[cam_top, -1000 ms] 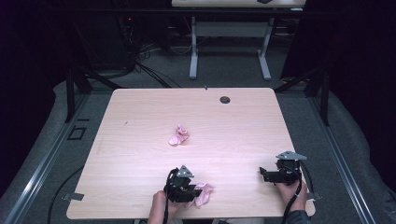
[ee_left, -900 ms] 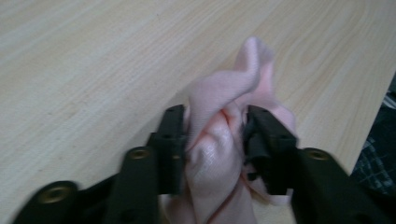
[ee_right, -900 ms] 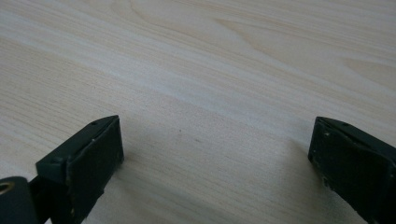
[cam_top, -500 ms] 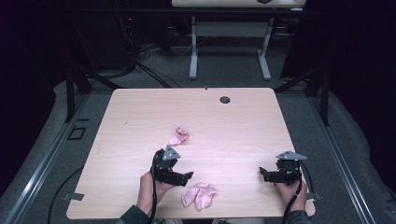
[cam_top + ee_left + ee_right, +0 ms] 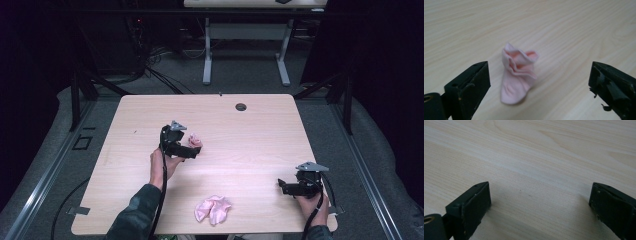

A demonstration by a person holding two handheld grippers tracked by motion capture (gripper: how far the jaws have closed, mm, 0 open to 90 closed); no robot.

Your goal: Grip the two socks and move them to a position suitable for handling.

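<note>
— Which step was in hand?

— The reach for the second pink sock (image 5: pixel 195 141), by the look of it. The left gripper (image 5: pixel 192 153) was held just beside that sock near the middle of the surface (image 5: pixel 260 135), and its jaws had just been opening; they stood wide, with nothing pressed between them. The first pink sock (image 5: pixel 213 209) was already laid in a crumpled heap near the front edge, between the 2 hands, so 1 of 2 pieces could be judged as moved.

— And the right side?

— The right gripper (image 5: pixel 283 186) was kept low near the front right corner, its fingers (image 5: pixel 471 206) spread wide over bare wood, nothing being held (it seemed to be kept in reserve).

— What was called for next?

— Probably the left gripper had to be brought forward and down until the sock was taken between the fingers (image 5: pixel 470 86), then closed on a thick fold; a grip on a thin edge could have let the soft cloth slip out.

— What was given by 1 view and not by another?

— In the left gripper view the sock (image 5: pixel 517 76) was seen close: rolled, its open cuff turned up, lying ahead of the fingertips and apart from both. From the high view that gap could not be judged, but the heap at the front edge was shown.
</note>
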